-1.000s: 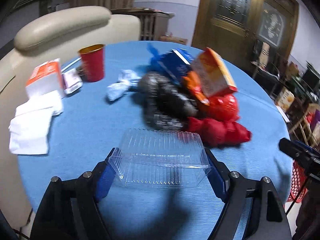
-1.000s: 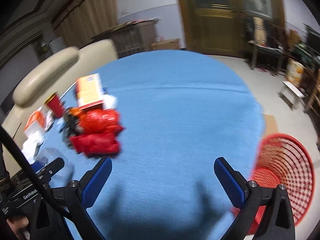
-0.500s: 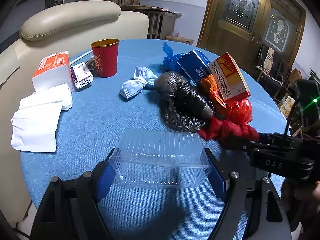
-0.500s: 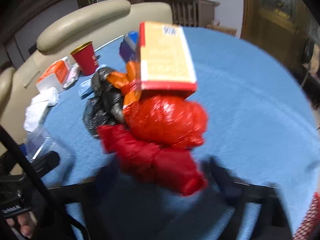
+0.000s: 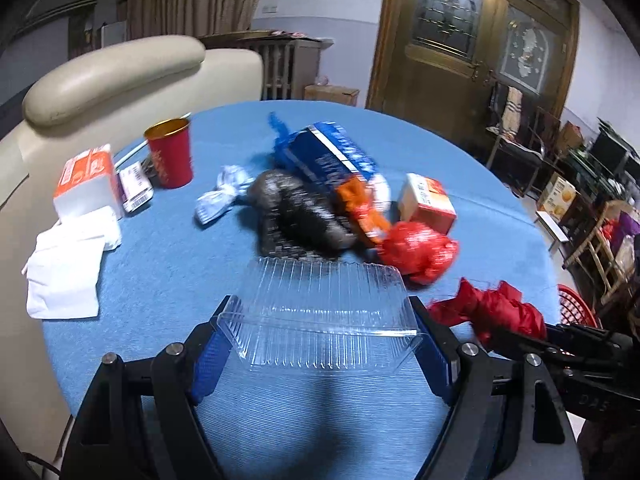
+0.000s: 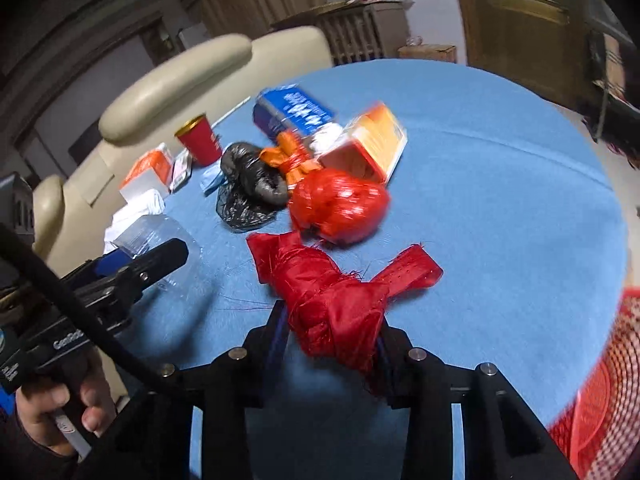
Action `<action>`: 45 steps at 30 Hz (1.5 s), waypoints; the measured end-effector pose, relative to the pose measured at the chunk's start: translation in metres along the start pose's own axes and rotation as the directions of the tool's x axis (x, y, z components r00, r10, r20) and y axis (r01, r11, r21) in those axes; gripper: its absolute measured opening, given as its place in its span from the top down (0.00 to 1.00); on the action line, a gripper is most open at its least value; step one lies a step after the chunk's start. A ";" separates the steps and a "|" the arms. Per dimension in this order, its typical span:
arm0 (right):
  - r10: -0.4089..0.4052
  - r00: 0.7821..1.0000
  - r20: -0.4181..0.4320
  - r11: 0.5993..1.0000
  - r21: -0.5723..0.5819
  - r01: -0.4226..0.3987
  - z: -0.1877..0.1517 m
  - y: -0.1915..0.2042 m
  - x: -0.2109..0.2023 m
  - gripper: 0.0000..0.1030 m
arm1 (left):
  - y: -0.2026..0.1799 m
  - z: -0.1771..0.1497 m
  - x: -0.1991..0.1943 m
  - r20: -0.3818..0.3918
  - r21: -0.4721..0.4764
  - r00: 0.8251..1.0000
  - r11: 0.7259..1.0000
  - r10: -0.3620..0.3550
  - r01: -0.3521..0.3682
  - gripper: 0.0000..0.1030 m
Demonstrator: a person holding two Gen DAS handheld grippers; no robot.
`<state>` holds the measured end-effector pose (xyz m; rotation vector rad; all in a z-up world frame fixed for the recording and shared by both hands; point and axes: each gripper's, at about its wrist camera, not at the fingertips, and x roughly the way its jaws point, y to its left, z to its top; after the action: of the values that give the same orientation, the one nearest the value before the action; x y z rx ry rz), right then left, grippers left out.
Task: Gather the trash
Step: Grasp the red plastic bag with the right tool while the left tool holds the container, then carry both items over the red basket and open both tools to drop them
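Note:
My left gripper (image 5: pixel 324 344) is shut on a clear plastic clamshell box (image 5: pixel 324 312), held over the near part of the blue round table (image 5: pixel 168 264). My right gripper (image 6: pixel 332 336) is shut on a crumpled red mesh bag (image 6: pixel 336 300), pulled a little clear of the pile; it also shows in the left wrist view (image 5: pixel 496 312). The pile holds a red plastic bag (image 6: pixel 340 208), a black bag (image 6: pixel 248 188), an orange bag (image 6: pixel 292 156), a blue carton (image 6: pixel 296 112) and an orange box (image 6: pixel 372 148). The clamshell also shows in the right wrist view (image 6: pixel 152 232).
A red cup (image 5: pixel 170 152), a tissue pack (image 5: pixel 86 180), white napkins (image 5: pixel 64 276) and a crumpled blue-white wrapper (image 5: pixel 220 196) lie on the table's left. A red mesh basket (image 6: pixel 600 380) stands on the floor at right. A cream sofa (image 5: pixel 120 76) backs the table.
My right gripper swung to the pile, closed on the red mesh bag and pulled it away. The orange box tipped over. My left gripper kept hold of the clamshell.

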<state>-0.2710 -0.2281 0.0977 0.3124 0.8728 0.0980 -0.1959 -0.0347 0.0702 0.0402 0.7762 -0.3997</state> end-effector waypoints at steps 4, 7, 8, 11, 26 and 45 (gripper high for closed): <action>-0.020 0.998 0.066 0.997 0.072 0.015 -0.008 -0.026 -0.036 0.60 | -0.024 0.002 -0.010 0.016 0.050 1.000 0.999 -0.020 0.019 0.20; -0.052 0.992 0.119 0.991 0.129 0.037 -0.013 -0.048 -0.064 0.60 | -0.042 0.004 -0.014 0.019 0.078 0.999 0.996 -0.044 0.043 0.20; -0.068 0.988 0.137 0.988 0.149 0.047 -0.014 -0.056 -0.072 0.60 | -0.052 0.005 -0.016 0.022 0.096 0.998 0.994 -0.057 0.055 0.20; -0.122 0.976 0.181 0.976 0.202 0.085 -0.017 -0.079 -0.094 0.60 | -0.076 0.007 -0.019 0.026 0.148 0.996 0.985 -0.088 0.084 0.20; -0.399 0.904 0.153 0.824 0.492 0.281 -0.065 -0.221 -0.164 0.60 | -0.212 0.011 -0.015 -0.023 0.349 0.964 0.901 -0.266 0.257 0.20; -0.526 0.848 0.058 0.650 0.671 0.357 -0.108 -0.285 -0.199 0.26 | -0.322 -0.009 0.021 -0.194 0.462 0.914 0.789 -0.355 0.405 0.17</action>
<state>-0.4934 -0.5160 0.0918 0.7272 0.6820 -0.7208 -0.3064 -0.3380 0.0844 0.3933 0.7601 -0.9887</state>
